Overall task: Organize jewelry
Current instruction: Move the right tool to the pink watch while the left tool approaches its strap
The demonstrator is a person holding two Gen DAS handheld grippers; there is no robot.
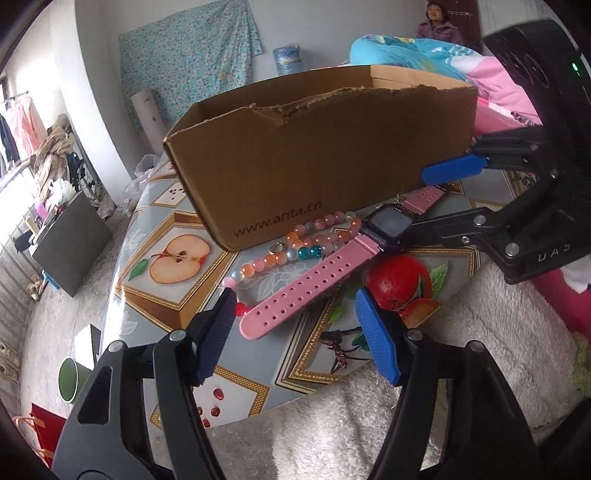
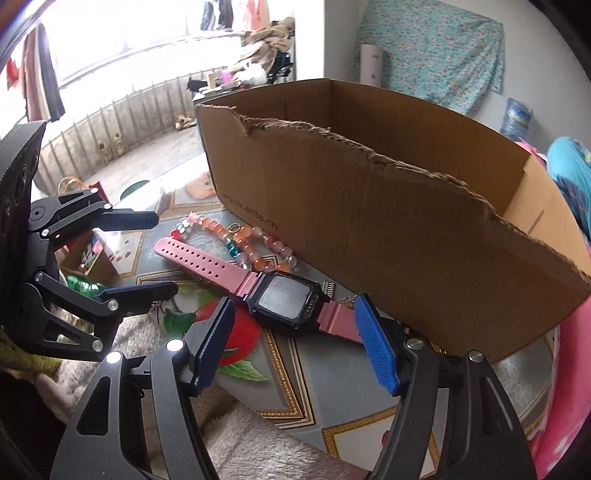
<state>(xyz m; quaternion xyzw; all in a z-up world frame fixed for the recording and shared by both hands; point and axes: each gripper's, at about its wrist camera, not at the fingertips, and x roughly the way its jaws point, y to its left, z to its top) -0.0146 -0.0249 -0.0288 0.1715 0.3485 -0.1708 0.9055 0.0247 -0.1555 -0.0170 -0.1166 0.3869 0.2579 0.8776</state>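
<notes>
A pink watch (image 1: 306, 280) with a dark square face (image 2: 284, 301) lies on the fruit-print table (image 1: 147, 302) in front of an open cardboard box (image 1: 314, 147). A bracelet of orange, pink and clear beads (image 1: 317, 229) lies between the watch and the box. My left gripper (image 1: 295, 314) is open around the free end of the watch strap, its pads clear of it. My right gripper (image 2: 295, 317) is open around the watch face and the other strap end, not touching. Each gripper shows in the other's view: the right gripper (image 1: 439, 195) and the left gripper (image 2: 159, 254).
The box (image 2: 406, 229) has a torn front rim and stands close behind the jewelry. A small metal chain (image 2: 327, 286) lies by the watch. Fluffy white cloth (image 1: 369, 424) hangs over the table's near edge. A person (image 1: 439, 26) sits beyond bright bedding (image 1: 424, 51). A green cup (image 1: 70, 376) stands on the floor.
</notes>
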